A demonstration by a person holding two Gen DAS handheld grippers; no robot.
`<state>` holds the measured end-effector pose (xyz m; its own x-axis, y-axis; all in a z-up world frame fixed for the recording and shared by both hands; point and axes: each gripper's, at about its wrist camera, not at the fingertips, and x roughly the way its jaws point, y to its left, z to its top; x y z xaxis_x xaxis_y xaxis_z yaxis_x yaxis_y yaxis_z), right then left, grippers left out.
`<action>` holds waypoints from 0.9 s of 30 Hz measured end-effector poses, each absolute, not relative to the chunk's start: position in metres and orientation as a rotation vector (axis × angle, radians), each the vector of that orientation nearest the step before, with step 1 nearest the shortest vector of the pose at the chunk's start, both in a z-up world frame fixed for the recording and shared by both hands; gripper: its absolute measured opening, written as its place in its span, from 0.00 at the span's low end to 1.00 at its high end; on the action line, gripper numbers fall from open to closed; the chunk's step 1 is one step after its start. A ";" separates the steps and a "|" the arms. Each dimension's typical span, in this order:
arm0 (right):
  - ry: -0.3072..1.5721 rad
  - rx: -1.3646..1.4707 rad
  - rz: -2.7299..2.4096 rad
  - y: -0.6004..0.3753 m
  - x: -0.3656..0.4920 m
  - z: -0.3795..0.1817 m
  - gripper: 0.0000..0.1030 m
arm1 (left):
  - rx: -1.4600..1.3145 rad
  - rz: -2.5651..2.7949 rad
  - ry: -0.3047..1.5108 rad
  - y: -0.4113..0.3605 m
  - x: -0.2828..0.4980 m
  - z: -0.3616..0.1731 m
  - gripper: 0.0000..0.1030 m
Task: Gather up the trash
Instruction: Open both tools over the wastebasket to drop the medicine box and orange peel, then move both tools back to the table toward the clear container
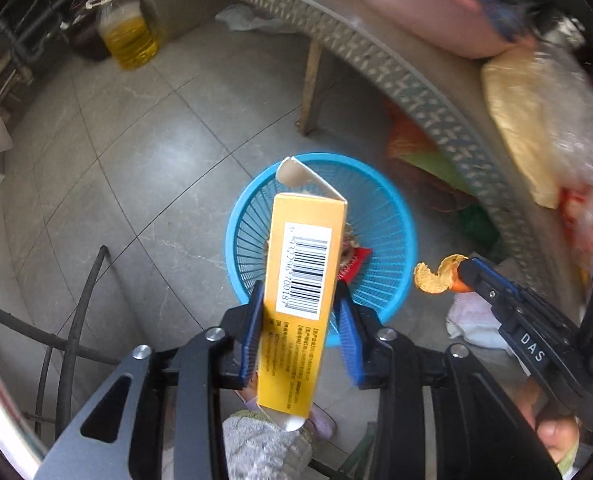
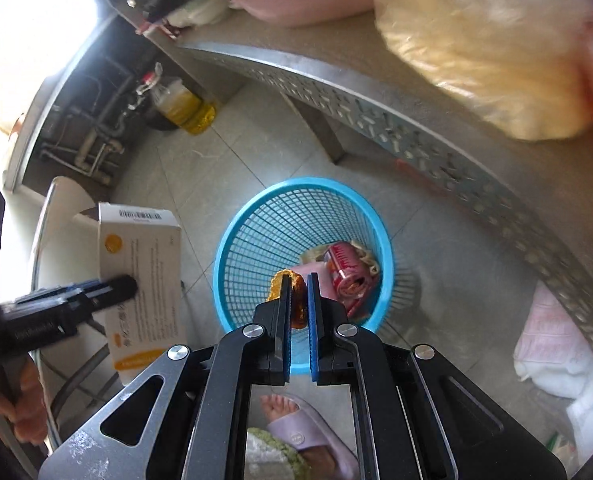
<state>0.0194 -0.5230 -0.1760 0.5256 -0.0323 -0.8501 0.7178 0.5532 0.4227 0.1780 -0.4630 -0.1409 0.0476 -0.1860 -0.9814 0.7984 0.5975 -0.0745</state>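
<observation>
Blue mesh basket (image 2: 256, 236) holding red can (image 2: 346, 270), left jaws pinching yellow carton (image 1: 302, 292), right jaws pinching orange peel (image 2: 294, 298).

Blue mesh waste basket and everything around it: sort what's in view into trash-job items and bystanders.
Part of the job:
- blue mesh plastic waste basket
- yellow cardboard carton with barcode, in the left claw
- curled orange peel, in the right claw
- crushed red can inside the basket

Just lying about:
- plastic jug of yellow oil
- pink plastic basin
- grey perforated-edge table
</observation>
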 end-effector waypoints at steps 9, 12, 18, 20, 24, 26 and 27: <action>0.997 0.902 -0.523 -0.530 0.038 -0.214 0.27 | 0.553 -0.726 1.304 -0.446 0.203 -0.150 0.57; 0.980 0.890 -0.524 -0.520 0.026 -0.207 0.28 | 0.547 -0.726 1.284 -0.434 0.204 -0.136 0.57; 0.942 0.852 -0.525 -0.500 0.008 -0.181 0.38 | 0.482 -0.780 1.217 -0.401 0.197 -0.093 0.61; 0.934 0.822 -0.510 -0.489 0.005 -0.165 0.44 | 0.459 -0.813 1.174 -0.385 0.188 -0.073 0.63; 0.881 0.754 -0.472 -0.466 0.009 -0.129 0.55 | 0.421 -0.853 1.073 -0.349 0.168 -0.032 0.69; 0.847 0.725 -0.439 -0.455 0.011 -0.110 0.61 | 0.379 -0.848 1.019 -0.325 0.158 -0.011 0.72; 0.831 0.705 -0.422 -0.449 0.012 -0.100 0.63 | 0.362 -0.850 0.989 -0.312 0.152 -0.001 0.74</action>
